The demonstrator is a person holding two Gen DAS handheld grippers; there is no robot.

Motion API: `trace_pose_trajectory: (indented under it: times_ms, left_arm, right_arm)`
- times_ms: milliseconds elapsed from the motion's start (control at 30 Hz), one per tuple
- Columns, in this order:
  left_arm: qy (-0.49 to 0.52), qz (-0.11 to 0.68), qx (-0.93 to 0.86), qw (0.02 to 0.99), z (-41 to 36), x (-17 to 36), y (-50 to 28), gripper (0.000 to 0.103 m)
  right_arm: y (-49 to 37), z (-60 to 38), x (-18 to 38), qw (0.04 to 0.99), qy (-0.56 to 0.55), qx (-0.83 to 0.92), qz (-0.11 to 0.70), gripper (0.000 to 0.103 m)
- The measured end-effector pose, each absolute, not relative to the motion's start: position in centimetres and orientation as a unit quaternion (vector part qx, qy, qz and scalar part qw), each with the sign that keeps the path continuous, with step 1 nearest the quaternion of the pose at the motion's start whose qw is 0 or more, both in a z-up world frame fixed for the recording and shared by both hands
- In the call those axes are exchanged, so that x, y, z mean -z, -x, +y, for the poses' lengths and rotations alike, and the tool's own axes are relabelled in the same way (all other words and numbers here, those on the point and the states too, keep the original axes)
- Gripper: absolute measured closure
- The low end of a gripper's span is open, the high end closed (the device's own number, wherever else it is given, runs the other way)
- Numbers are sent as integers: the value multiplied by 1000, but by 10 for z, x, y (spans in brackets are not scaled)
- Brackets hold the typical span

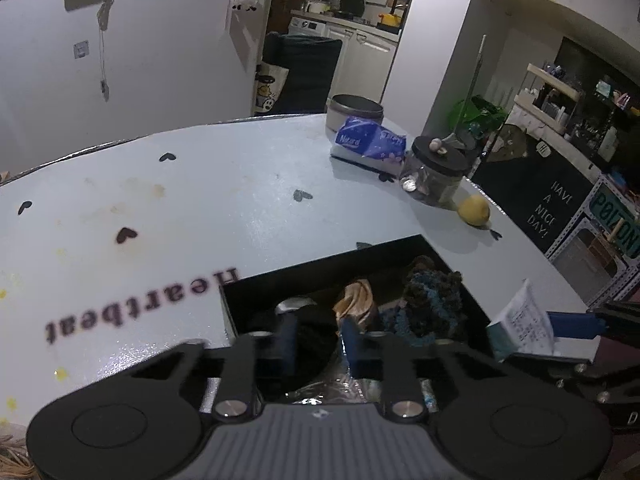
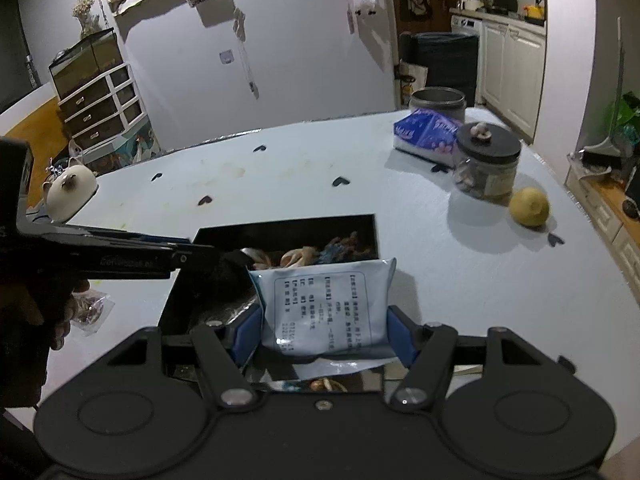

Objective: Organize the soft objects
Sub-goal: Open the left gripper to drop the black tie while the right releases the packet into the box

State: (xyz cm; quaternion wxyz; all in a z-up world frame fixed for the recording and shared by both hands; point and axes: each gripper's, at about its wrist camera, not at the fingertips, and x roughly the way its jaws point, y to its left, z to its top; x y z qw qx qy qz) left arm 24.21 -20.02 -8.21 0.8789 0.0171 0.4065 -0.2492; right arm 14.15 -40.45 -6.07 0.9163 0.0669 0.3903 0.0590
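Note:
A black open box (image 1: 360, 258) (image 2: 288, 232) sits on the pale blue table and holds several soft things, among them a tan scrunchie (image 1: 354, 304) and a dark blue knitted piece (image 1: 432, 304). My left gripper (image 1: 318, 348) hangs over the box's near side, shut on a dark black soft item (image 1: 314, 334). It also shows in the right wrist view (image 2: 228, 258), reaching into the box. My right gripper (image 2: 322, 338) is shut on a white soft pack with printed text (image 2: 324, 308), held over the box's near right corner. The pack also shows in the left wrist view (image 1: 520, 324).
On the table's far right stand a grey tin (image 2: 438, 102), a blue tissue pack (image 2: 424, 132), a black-lidded glass jar (image 2: 486, 164) and a lemon (image 2: 528, 206). A white mouse-shaped toy (image 2: 70, 192) lies at the left edge. A small clear bag (image 2: 90, 310) lies left of the box.

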Motion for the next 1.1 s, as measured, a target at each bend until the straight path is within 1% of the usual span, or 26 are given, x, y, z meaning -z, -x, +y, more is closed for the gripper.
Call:
trace_pose_trajectory:
  times_ms: [133, 167, 200, 333, 367, 433, 467, 500, 567, 667, 767, 833, 900, 933, 1000, 1100]
  left_arm:
    - [-18, 415, 247, 875, -200, 86, -246, 87]
    - [-16, 417, 248, 874, -200, 88, -247, 87]
    - [-16, 419, 248, 873, -200, 89, -248, 87]
    - [-16, 426, 253, 868, -201, 94, -255, 87]
    - [-17, 428, 254, 867, -203, 96, -257, 87]
    - [-22, 433, 256, 864, -205, 100, -262, 87]
    - [-26, 437, 256, 862, -207, 103, -264, 87]
    - [-30, 439, 256, 861, -209, 106, -266, 87]
    - [-37, 446, 256, 857, -212, 112, -271, 87]
    - [-51, 455, 251, 853, -216, 123, -278, 87]
    - [-59, 455, 249, 853, -216, 129, -283, 87]
    - [-60, 455, 247, 853, -217, 129, -284, 86]
    - [-59, 456, 246, 853, -217, 128, -284, 86]
    - [-56, 455, 246, 854, -217, 127, -284, 85]
    - [-49, 453, 246, 855, -215, 125, -282, 79]
    - [-37, 448, 244, 860, -211, 119, -278, 71]
  right_arm:
    - [-155, -395, 69, 907, -73, -71, 409, 34]
    - [-158, -393, 72, 904, -72, -68, 416, 30]
    - [-161, -391, 74, 900, -69, -64, 425, 23]
    - [-162, -386, 75, 899, -55, -53, 432, 17]
    - [-161, -387, 74, 900, -54, -51, 429, 18]
    - [-160, -389, 73, 901, -61, -57, 425, 29]
    - [-161, -389, 73, 900, -64, -63, 427, 45]
    - [-163, -388, 75, 897, -64, -67, 432, 57]
    - [-168, -383, 79, 890, -60, -78, 444, 63]
    - [-180, -374, 95, 870, -56, -93, 482, 67]
    - [-188, -366, 110, 855, -13, -64, 514, 67]
    - [-191, -364, 113, 850, -5, -62, 524, 65]
    - [-193, -363, 117, 845, 1, -64, 531, 58]
    - [-194, -362, 119, 844, 5, -65, 533, 57]
    - [-196, -362, 121, 843, 6, -63, 534, 54]
    - [-195, -368, 119, 844, -9, -63, 532, 53]
